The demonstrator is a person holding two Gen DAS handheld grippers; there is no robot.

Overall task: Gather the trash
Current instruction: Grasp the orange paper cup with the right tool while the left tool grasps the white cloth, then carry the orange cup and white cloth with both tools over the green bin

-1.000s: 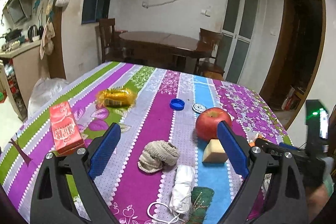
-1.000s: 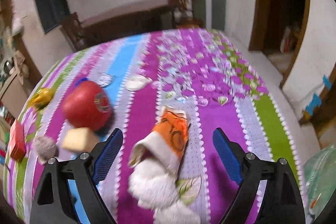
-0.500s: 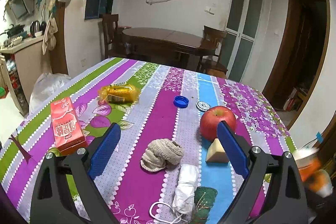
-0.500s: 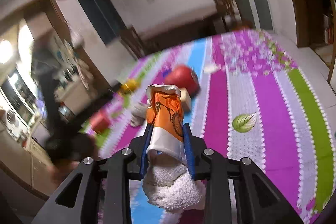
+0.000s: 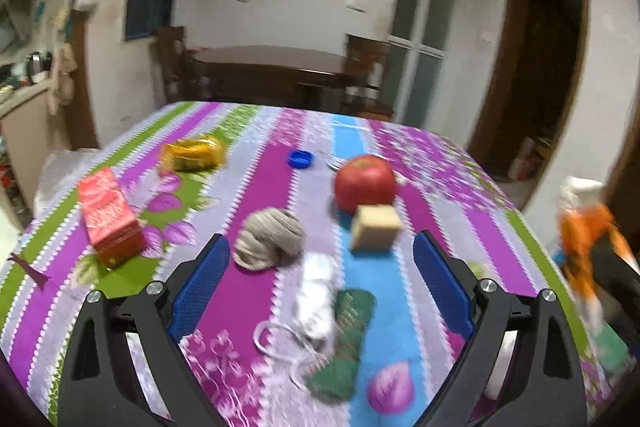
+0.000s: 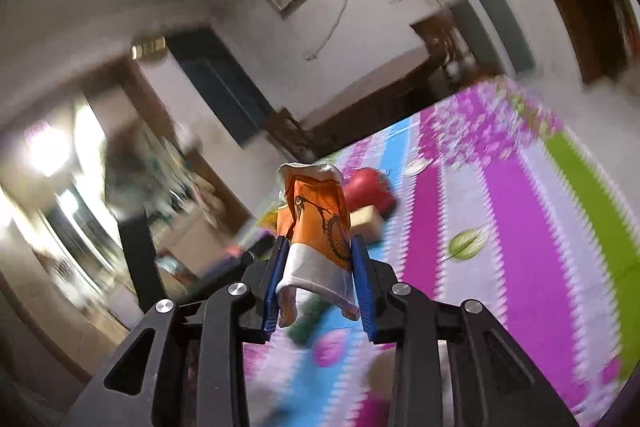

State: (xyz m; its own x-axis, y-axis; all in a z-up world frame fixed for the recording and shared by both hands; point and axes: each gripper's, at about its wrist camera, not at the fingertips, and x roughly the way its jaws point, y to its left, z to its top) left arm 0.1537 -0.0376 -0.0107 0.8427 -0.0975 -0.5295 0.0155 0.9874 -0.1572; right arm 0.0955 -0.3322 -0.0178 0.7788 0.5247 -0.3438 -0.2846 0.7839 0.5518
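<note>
My right gripper (image 6: 320,241) is shut on a crumpled orange and white paper cup (image 6: 316,211), held up off the striped tablecloth (image 6: 520,227). In the left wrist view the same cup (image 5: 580,223) shows at the far right, beyond the table edge. My left gripper (image 5: 320,239) hovers open over the near part of the table, with nothing between its pads. Ahead of it lie a beige cloth ball (image 5: 268,237), a white face mask (image 5: 316,291) and a green folded piece (image 5: 348,339). Farther off are a red juice carton (image 5: 110,217), a yellow wrapper (image 5: 194,151) and a blue bottle cap (image 5: 301,159).
A red apple (image 5: 364,183) and a tan block (image 5: 376,227) sit mid-table. A dark wooden table with chairs (image 5: 272,67) stands behind, a doorway (image 5: 544,67) at the right, and a counter (image 5: 24,107) at the left.
My right gripper closed on the orange cup, lifted it off the cloth and swung it to the left. My left gripper drifted a little over the table and stayed open.
</note>
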